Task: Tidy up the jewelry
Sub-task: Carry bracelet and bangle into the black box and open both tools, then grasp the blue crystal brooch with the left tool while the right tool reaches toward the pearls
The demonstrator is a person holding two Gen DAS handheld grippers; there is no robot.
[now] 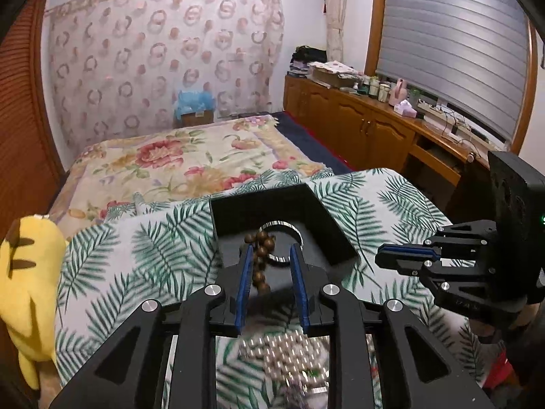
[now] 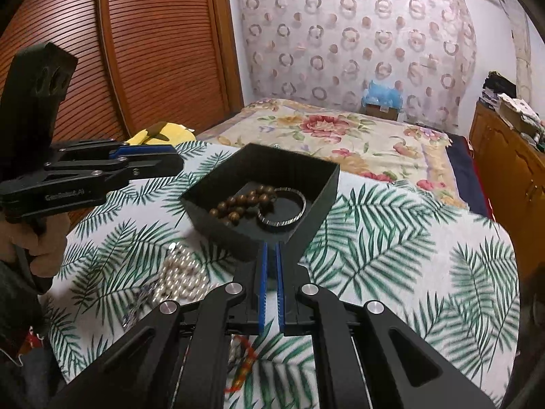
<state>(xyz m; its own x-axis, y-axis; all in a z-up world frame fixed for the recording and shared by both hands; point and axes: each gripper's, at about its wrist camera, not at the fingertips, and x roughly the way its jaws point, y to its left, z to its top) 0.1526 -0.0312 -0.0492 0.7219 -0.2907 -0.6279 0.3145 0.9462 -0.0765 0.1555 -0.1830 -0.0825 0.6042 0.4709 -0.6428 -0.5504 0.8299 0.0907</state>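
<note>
A black open box (image 2: pixel 306 184) (image 1: pixel 337 225) sits on the palm-leaf cloth. Inside lie a brown wooden bead bracelet (image 2: pixel 243 202) (image 1: pixel 260 252) and a silver bangle (image 2: pixel 289 220) (image 1: pixel 289 228). My left gripper (image 1: pixel 272 252) is open, its blue pads either side of the beads above the box; in the right wrist view it (image 2: pixel 177 160) hangs left of the box. My right gripper (image 2: pixel 270 248) is nearly closed on the box's near corner, and shows in the left wrist view (image 1: pixel 385 257). A pearl strand (image 2: pixel 184 272) (image 1: pixel 289 351) lies on the cloth near me.
A red cord piece (image 2: pixel 245 364) lies under my right gripper. A yellow plush toy (image 1: pixel 24 272) sits at the cloth's left edge. A floral bed (image 2: pixel 340 136) lies beyond, with wooden cabinets (image 1: pixel 357 122) on the right and a slatted wardrobe (image 2: pixel 153 51) on the left.
</note>
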